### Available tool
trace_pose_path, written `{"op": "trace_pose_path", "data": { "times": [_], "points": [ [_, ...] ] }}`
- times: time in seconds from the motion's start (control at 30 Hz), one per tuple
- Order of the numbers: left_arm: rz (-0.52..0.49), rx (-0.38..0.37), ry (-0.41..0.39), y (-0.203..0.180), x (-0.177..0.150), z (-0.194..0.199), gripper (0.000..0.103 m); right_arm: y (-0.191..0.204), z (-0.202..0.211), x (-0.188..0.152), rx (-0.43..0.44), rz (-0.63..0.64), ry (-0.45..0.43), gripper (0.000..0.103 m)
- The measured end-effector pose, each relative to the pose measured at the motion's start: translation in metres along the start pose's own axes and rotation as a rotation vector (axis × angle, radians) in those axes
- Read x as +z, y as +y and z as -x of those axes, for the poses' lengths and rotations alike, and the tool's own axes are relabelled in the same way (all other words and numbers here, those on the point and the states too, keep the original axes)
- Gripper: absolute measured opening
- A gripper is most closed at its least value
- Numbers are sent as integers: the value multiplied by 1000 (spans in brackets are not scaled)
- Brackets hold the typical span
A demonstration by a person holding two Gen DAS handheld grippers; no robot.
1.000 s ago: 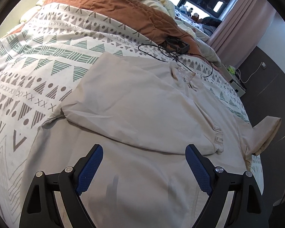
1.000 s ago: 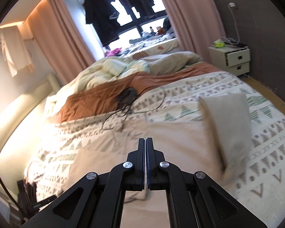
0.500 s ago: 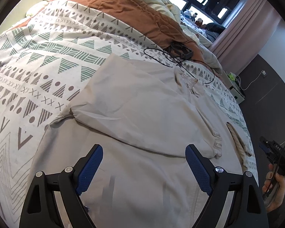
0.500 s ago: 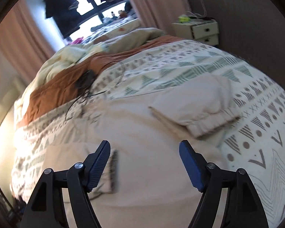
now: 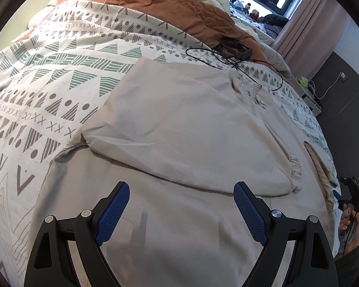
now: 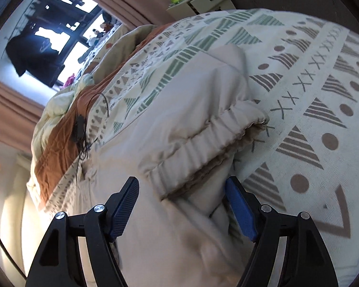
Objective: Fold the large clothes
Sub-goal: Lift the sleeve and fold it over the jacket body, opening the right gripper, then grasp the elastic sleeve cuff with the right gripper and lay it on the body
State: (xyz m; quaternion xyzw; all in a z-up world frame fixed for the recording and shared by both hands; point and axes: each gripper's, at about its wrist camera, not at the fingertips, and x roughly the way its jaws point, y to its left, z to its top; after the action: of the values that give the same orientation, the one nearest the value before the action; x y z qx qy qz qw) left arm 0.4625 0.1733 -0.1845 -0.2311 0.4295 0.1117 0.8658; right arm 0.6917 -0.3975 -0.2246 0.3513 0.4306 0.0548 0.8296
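Jacket (image 5: 179, 129) on bed (image 5: 59, 71): soft, light, limp, likely to sag. Left claw (image 5: 181, 205) spread, empty. Right claw (image 6: 183, 203) spread astride cuff (image 6: 203, 138); pinch there.

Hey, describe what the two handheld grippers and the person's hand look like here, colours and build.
The left gripper and right gripper match: black angular plastic frames with triangular cutouts, silver round screw heads at the joints, and blue textured pads lining the inner faces of both fingers. In the left wrist view, the person's bare right hand shows at the edge, with a thin dark cable running past it.
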Motion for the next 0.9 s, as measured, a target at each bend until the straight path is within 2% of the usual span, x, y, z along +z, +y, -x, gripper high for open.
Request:
{"op": "trace_pose_path", "data": {
  "times": [0.2, 0.37, 0.6, 0.63, 0.67, 0.7, 0.73, 0.83, 0.9],
  "points": [
    [-2, 33, -4, 2, 1, -7, 89, -16, -10, 10, 69, -77, -20, 76],
    [-6, 36, 16, -1, 1, -16, 89, -19, 5, 19, -11, -44, -87, 76],
    [-36, 42, 29, -8, -1, -21, 89, -35, -5, 35, -20, -99, -67, 74],
    [-41, 44, 31, -9, -1, -22, 89, -35, -3, 36, -34, -92, -81, 67],
    [-44, 45, 32, -9, -2, -22, 89, -33, -1, 38, -34, -76, -94, 48],
    [-46, 46, 32, -9, -2, -21, 89, -31, 1, 39, -31, -58, -96, 34],
    [-46, 47, 31, -10, -2, -21, 89, -29, 3, 41, -30, -41, -94, 14],
    [-41, 45, 27, -9, -2, -20, 89, -12, 17, 41, -70, 38, -131, 12],
    [-35, 43, 25, -7, -1, -19, 89, 4, 30, 40, -59, 89, -154, 11]
  ]
}}
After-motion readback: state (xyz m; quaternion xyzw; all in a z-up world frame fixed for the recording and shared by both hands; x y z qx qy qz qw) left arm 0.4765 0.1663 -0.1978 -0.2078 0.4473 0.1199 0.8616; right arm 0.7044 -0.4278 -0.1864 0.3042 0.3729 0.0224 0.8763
